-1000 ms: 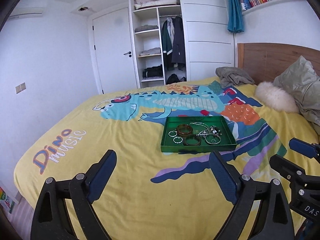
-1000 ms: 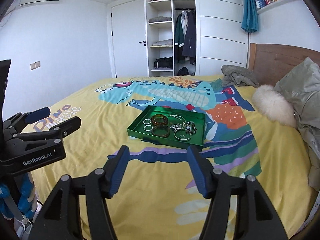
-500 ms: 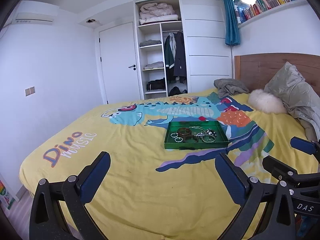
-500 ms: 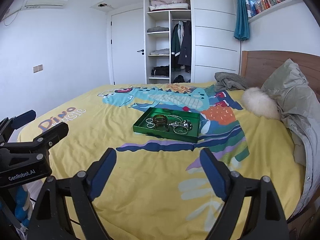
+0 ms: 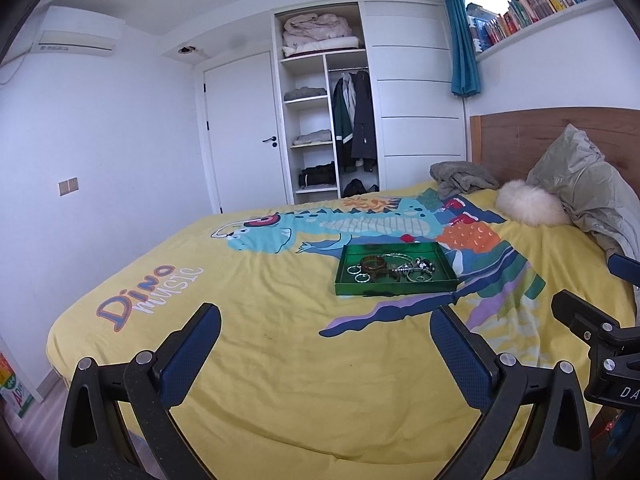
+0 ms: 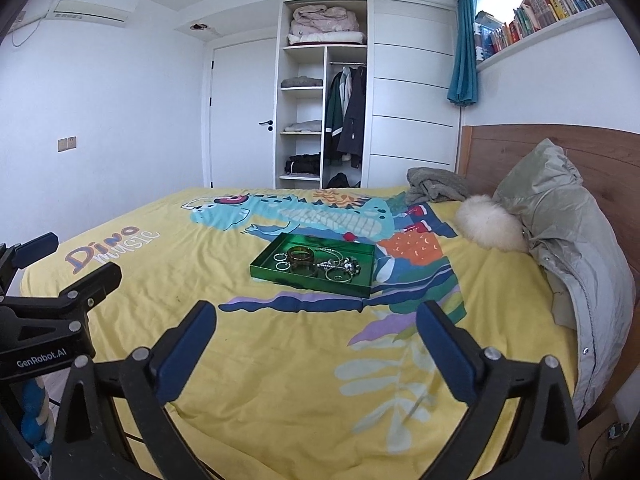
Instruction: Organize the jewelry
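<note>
Jewelry (image 5: pixel 390 269) sits in green tray (image 5: pixel 394 287) mid-bed (image 5: pixel 280 360), well apart from my L gripper (image 5: pixel 326 354) & R gripper (image 6: pixel 316 346), both w/ fingers spread, holding nothing.

The left claw (image 5: pixel 326 346) is spread wide, its blue-padded fingers (image 5: pixel 192 354) far apart with nothing between them. The right claw (image 6: pixel 316 342) is just as wide and empty, held level beside the left one, both pointing forward the same way.
</note>
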Demonstrator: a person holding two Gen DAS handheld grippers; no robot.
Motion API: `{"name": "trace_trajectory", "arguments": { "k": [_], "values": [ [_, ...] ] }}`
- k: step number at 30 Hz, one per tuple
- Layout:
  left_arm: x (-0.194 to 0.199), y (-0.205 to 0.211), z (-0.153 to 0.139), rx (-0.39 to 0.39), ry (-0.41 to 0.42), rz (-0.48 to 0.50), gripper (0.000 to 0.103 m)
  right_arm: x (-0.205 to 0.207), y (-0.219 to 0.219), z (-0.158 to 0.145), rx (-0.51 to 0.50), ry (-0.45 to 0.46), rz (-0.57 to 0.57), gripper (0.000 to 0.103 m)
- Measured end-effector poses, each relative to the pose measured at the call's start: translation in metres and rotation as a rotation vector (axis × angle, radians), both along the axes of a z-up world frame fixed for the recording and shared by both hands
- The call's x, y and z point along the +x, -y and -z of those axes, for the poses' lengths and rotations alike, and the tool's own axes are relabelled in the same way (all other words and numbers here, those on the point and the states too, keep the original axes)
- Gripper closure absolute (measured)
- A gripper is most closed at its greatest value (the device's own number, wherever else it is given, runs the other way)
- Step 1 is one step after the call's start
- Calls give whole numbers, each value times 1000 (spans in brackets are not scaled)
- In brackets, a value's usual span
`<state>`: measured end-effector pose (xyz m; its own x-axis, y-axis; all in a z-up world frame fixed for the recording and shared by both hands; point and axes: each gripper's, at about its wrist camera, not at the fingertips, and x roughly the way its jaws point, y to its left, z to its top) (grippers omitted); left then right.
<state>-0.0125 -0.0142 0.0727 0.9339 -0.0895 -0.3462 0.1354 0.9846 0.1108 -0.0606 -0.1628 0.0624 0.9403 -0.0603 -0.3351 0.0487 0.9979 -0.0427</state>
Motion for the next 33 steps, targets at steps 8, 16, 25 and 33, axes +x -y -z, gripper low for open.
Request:
{"name": "trace_trajectory", "arguments": {
  "k": [8, 16, 25, 33],
  "values": [
    [-7, 1, 1, 4, -6, -8, 0, -1, 1, 9, 22, 2, 0, 0],
    [-8, 0, 1, 5, -11, -11, 0, -5, 8, 8, 34, 13, 25, 0],
    [-10, -1, 3, 9, -13, -9, 0, -4, 11, 12, 43, -1, 33, 0],
    [-10, -2, 3, 8, -12, -12, 0, -2, 11, 13, 42, -5, 33, 0]
  ]
}}
